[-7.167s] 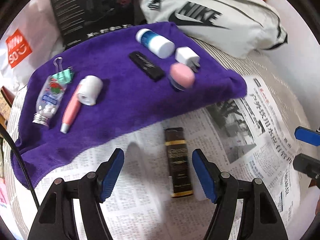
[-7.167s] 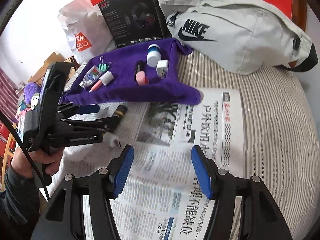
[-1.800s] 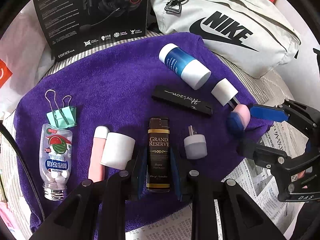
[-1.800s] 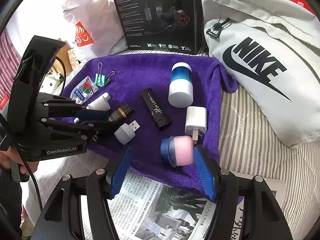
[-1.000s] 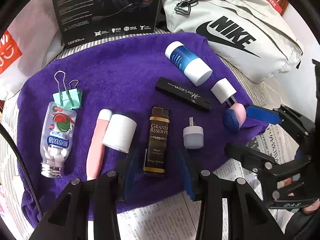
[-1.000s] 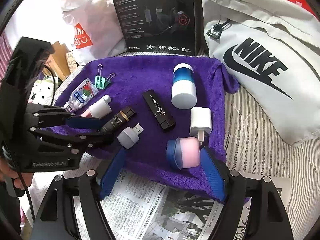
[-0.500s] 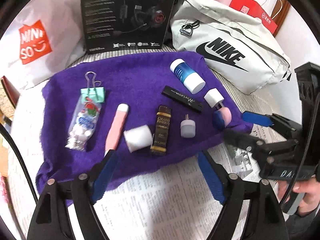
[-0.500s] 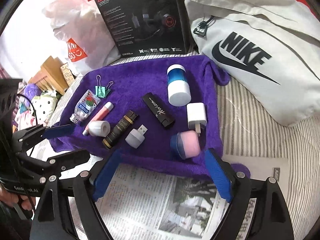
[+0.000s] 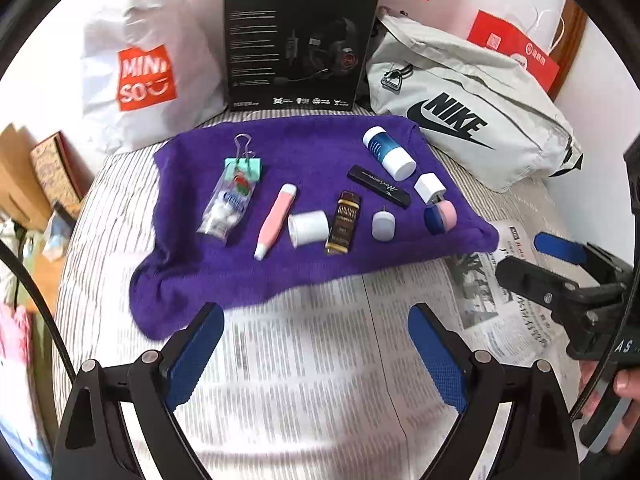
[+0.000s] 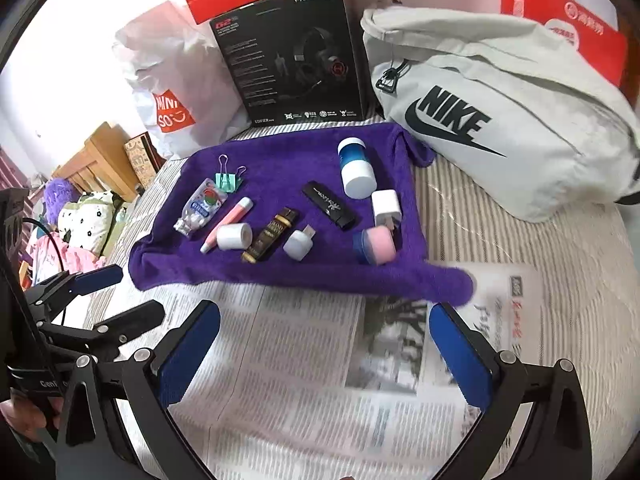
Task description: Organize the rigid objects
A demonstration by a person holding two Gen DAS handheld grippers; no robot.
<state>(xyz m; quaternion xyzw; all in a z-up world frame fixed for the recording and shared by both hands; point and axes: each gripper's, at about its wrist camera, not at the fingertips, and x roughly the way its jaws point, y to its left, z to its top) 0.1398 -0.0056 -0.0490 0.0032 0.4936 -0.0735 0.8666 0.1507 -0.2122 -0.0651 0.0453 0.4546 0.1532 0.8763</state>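
A purple towel [image 9: 304, 148] [image 10: 280, 156] holds several small items. The brown lighter [image 9: 343, 222] [image 10: 270, 235] lies between a white roll [image 9: 308, 228] [image 10: 234, 236] and a white USB plug [image 9: 383, 225] [image 10: 298, 242]. A pink tube [image 9: 276, 220], mint bottle [image 9: 230, 204], green clip [image 9: 244, 162], black stick [image 9: 378, 186], blue-white jar [image 9: 388, 154], white charger [image 9: 430, 188] and pink-blue jar [image 9: 440, 216] [image 10: 374, 246] lie around them. My left gripper [image 9: 316, 354] is open over the newspaper, short of the towel. My right gripper [image 10: 324, 350] is open too, with nothing between its fingers.
Newspaper [image 9: 320, 360] [image 10: 312, 360] covers the striped bed in front of the towel. Behind stand a black headset box [image 9: 296, 40], a white shopping bag [image 9: 140, 72] and a grey Nike bag [image 9: 472, 120] [image 10: 500, 120]. A hand [image 9: 624, 384] holds the right gripper's handle.
The left gripper set the brown lighter on the towel, opened and drew back over the newspaper. The right gripper pulled back from the pink-blue jar. Both views now show more of the bed.
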